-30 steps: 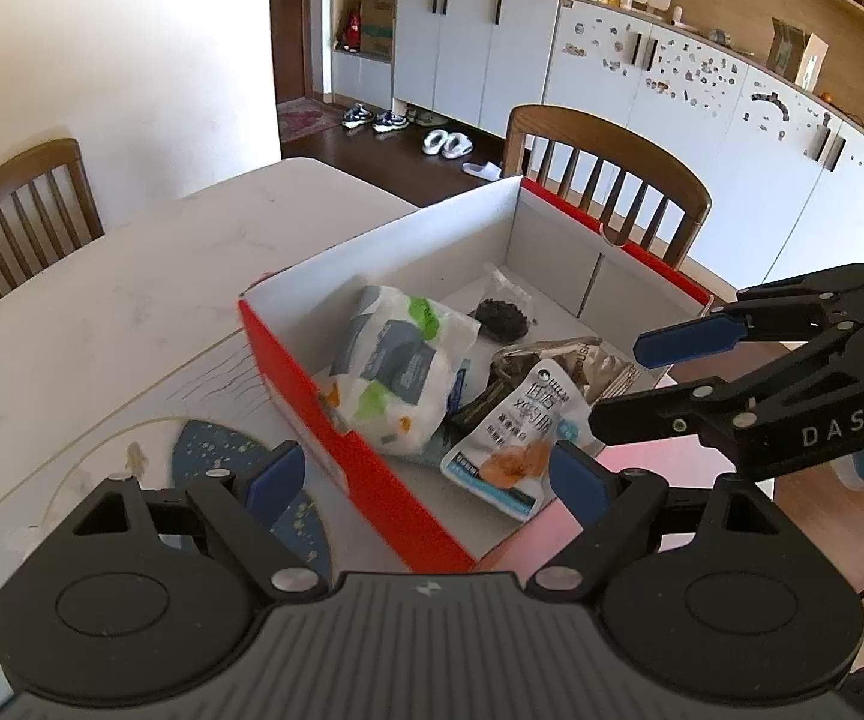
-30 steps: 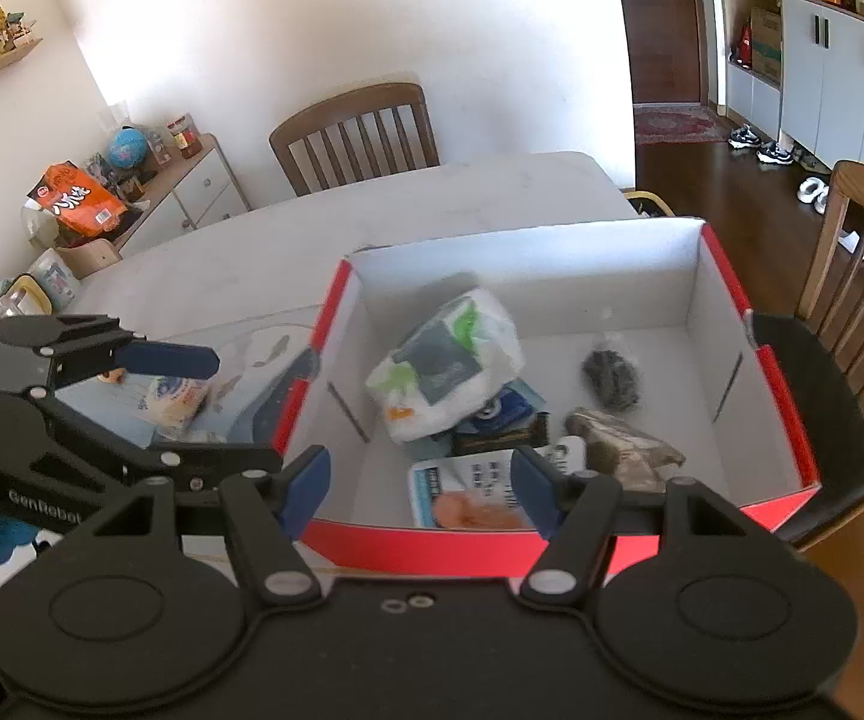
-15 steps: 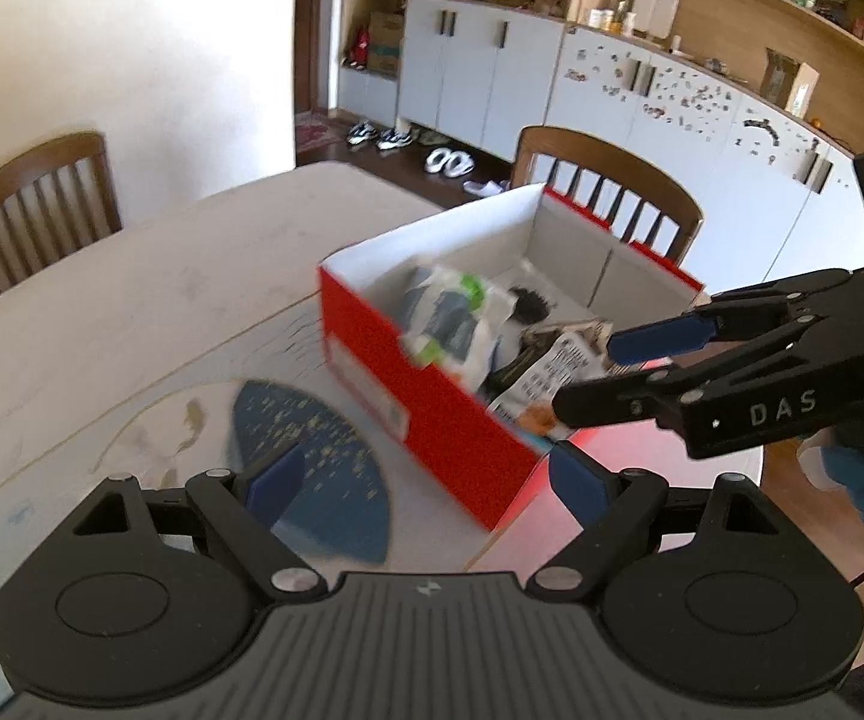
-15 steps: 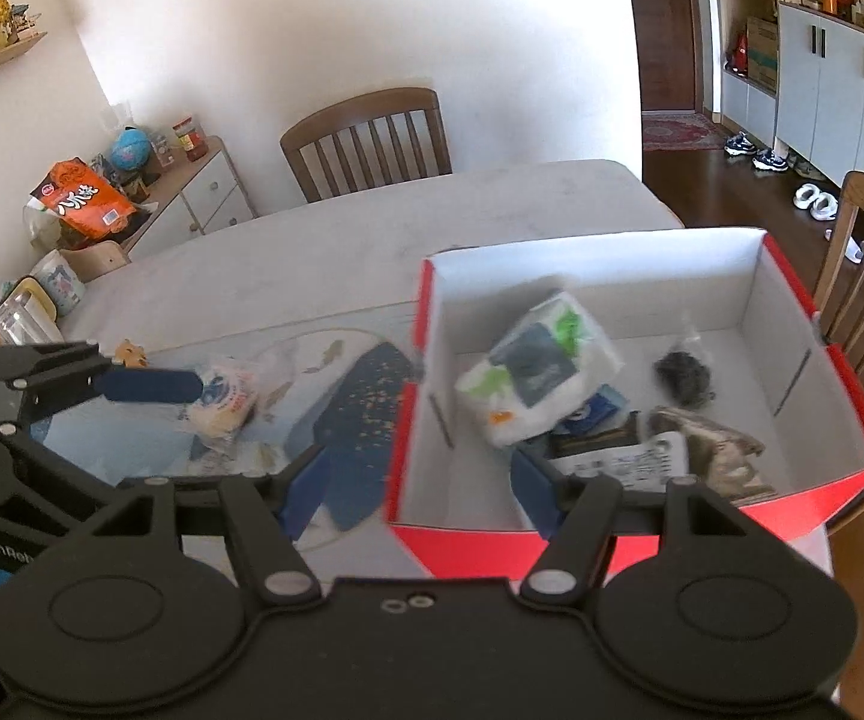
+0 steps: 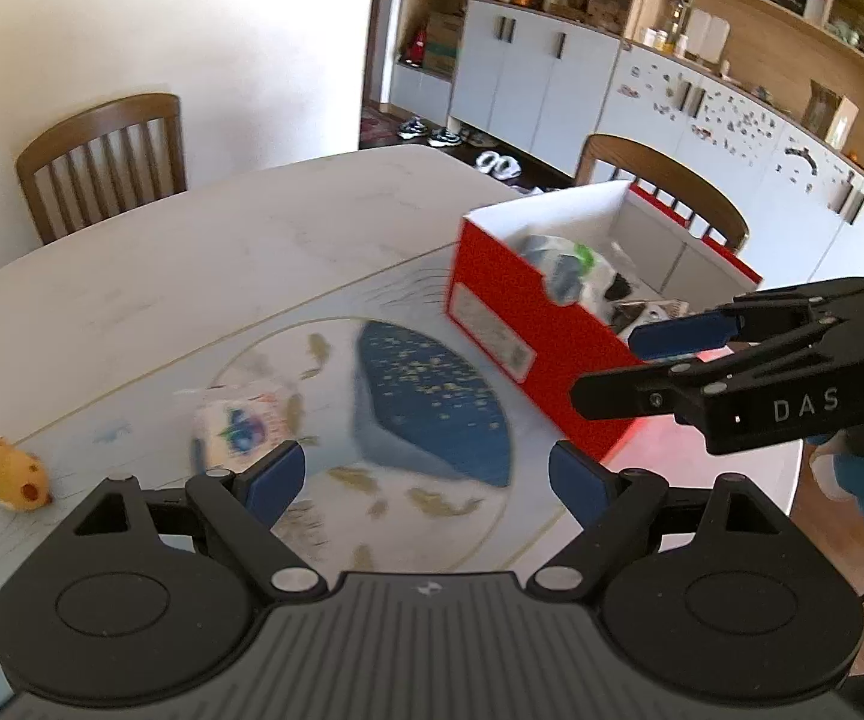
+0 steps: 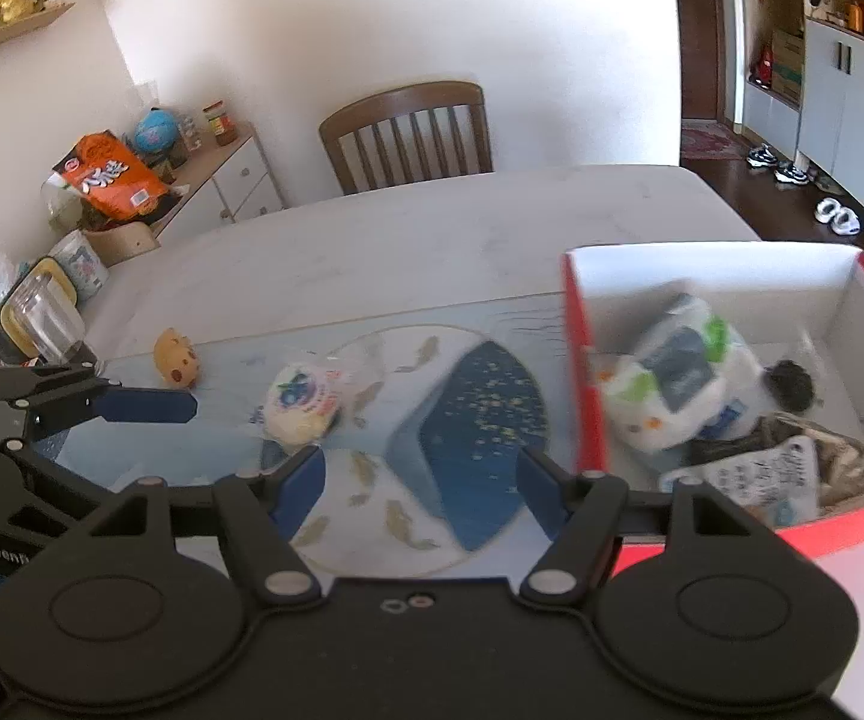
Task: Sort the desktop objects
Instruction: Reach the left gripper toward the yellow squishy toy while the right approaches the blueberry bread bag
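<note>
Ahead of your right fingers the mat lies flat on the bench, with the box standing to their right on the mat's edge and several packets heaped inside it. The wrapped bun rests on the mat just beyond your left-hand finger, and the small toy sits farther left, near the mat's edge. A chair stands behind the bench's far side, and a second chair stands behind the box.
</note>
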Action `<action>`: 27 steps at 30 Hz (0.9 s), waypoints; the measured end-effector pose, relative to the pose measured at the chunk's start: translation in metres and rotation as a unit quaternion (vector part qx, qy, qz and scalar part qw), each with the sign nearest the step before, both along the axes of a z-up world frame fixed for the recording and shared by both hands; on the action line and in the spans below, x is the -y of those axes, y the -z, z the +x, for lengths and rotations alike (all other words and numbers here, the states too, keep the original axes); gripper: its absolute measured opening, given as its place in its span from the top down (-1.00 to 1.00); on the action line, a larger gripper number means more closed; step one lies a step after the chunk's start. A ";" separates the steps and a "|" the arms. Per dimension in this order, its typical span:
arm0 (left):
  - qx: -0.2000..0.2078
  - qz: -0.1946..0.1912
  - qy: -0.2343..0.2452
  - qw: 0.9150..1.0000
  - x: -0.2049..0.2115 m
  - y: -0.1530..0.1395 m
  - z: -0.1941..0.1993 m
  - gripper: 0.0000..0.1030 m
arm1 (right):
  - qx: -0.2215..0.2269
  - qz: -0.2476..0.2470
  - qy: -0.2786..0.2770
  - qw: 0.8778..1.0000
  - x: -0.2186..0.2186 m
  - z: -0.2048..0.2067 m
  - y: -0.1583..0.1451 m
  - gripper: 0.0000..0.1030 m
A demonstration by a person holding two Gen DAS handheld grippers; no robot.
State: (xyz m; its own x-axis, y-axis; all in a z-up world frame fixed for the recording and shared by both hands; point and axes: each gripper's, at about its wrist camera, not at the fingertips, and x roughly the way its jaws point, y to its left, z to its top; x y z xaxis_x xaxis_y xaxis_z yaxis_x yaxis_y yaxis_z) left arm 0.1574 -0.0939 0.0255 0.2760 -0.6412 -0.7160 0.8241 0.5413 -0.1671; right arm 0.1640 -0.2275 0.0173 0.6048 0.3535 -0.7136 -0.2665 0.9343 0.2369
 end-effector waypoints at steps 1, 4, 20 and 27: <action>0.000 -0.001 -0.003 1.000 -0.006 0.001 0.004 -0.72 | 0.000 -0.001 -0.001 1.000 -0.006 0.001 0.001 -0.37; -0.004 -0.001 -0.013 1.000 -0.020 0.006 0.016 -0.72 | 0.000 -0.002 -0.003 1.000 -0.022 0.006 0.003 -0.39; 0.000 -0.007 -0.078 0.997 -0.087 0.031 0.071 -0.99 | -0.005 0.000 -0.017 1.000 -0.090 0.025 0.022 -0.72; 0.012 -0.004 -0.103 0.995 -0.107 0.041 0.093 -0.99 | -0.006 -0.004 -0.015 1.000 -0.114 0.037 0.029 -0.80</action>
State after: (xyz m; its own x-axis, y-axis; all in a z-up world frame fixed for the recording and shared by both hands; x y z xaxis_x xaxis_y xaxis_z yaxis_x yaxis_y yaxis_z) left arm 0.2500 0.0127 -0.0156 0.4189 -0.5753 -0.7025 0.7003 0.6972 -0.1533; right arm 0.2013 -0.1137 -0.0113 0.5859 0.3645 -0.7238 -0.2911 0.9282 0.2318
